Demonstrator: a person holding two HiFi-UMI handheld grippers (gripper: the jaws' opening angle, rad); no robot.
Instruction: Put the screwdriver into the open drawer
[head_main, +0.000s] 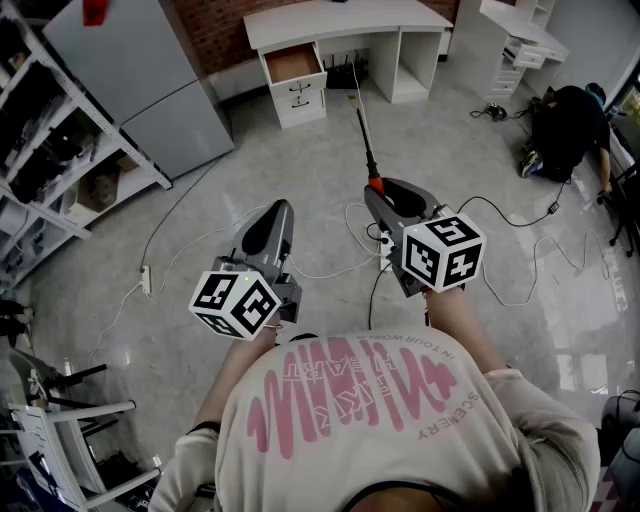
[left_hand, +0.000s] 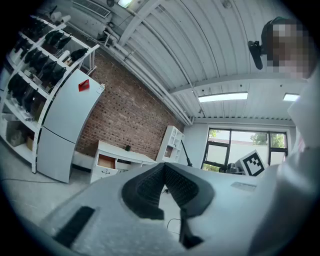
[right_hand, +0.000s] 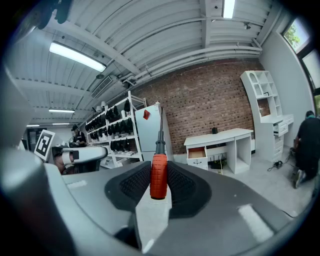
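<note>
Two hand-held grippers (head_main: 277, 212) (head_main: 380, 192), one screwdriver (head_main: 366, 145)

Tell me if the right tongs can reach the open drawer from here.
Probably not yet. The right tongs, gripping the screwdriver, are far from the open drawer across the floor. Nothing seems to block the way except loose cables.
</note>
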